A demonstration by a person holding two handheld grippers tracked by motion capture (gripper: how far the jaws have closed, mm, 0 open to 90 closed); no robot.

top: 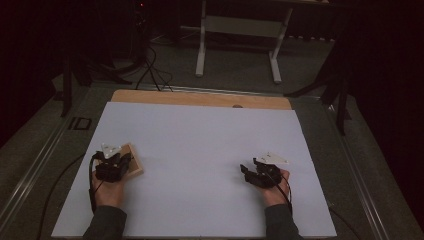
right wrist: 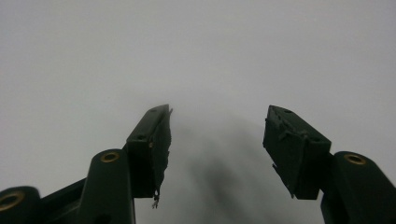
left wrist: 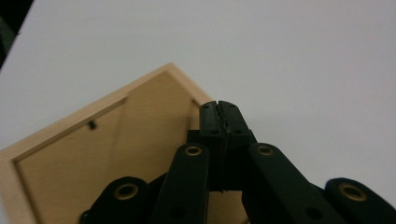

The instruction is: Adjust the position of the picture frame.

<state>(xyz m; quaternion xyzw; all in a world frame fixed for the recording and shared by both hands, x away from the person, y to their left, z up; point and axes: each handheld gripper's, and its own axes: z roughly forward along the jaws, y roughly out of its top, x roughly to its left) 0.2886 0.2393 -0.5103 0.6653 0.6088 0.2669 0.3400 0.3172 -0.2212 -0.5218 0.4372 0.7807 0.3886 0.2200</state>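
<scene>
White board (top: pixel 200 150) covers most of the tabletop and fills the middle of the high view, with a strip of bare wood (top: pixel 200 98) along its upper edge. Lower left in that view lies a light wooden frame (top: pixel 134 161), flat and back side up, partly under the left gripper (top: pixel 121 161). In the left gripper view its jaws are pressed together over the frame's (left wrist: pixel 93 158) right corner; whether they pinch the edge is unclear. The right gripper (top: pixel 246 171), lower right, holds its jaws wide apart over bare board, gripping nothing.
</scene>
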